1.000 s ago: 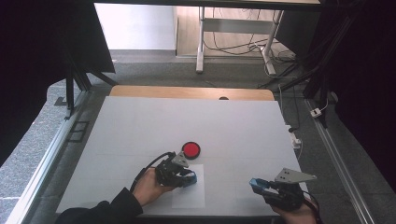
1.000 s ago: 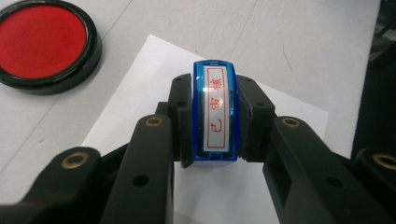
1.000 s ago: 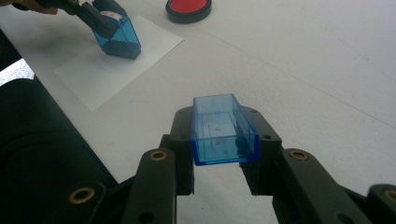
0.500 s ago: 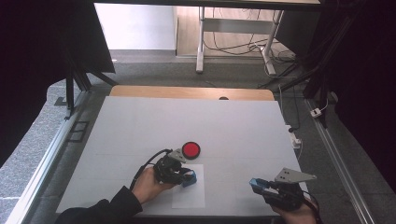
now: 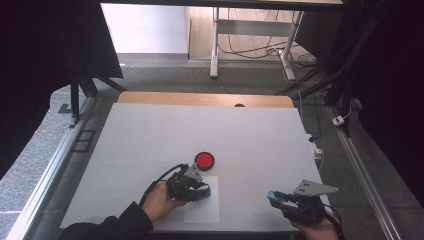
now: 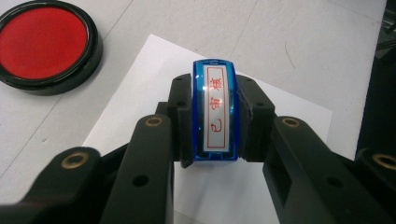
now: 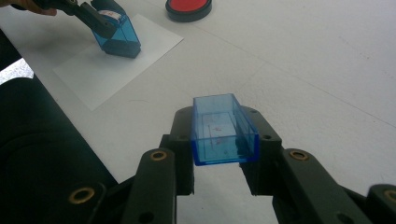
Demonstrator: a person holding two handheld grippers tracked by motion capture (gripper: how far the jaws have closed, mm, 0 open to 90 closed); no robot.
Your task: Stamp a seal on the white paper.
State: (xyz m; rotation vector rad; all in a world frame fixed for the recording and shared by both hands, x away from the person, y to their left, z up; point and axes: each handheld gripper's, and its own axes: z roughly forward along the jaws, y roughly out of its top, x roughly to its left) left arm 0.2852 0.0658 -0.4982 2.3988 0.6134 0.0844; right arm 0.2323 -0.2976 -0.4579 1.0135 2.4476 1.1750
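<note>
the left gripper (image 5: 202, 189) sits at the near middle of the white worktop (image 5: 150, 130), its jaws pinching a blue stamp (image 6: 215, 112) by its two long sides. in the left gripper view the stamp stands between the black pads, its top label facing the camera: a silver strip with three red characters inside a red frame. in the right gripper view the same stamp (image 7: 116, 36) is tilted, its lower end down on the sheet of white paper (image 7: 112, 65); whether it presses flat on the sheet cannot be told. the paper lies on the worktop at the near edge, under and just right of the left hand (image 5: 159, 200).

the red ink pad (image 5: 204, 160), a round red disc in a black rim, lies just beyond the paper's far edge, a little farther than the left gripper and apart from it. in the left gripper view it shows at the upper left (image 6: 44, 44), clear of the stamp.

the right gripper (image 5: 276, 197) is at the near right of the worktop, well apart from the left one. its jaws are closed on a clear blue stamp cap (image 7: 223, 128), an open rectangular shell with faint red smears inside, held off the surface with its open side up. a grey three-cornered plate tops this gripper in the high view.
</note>
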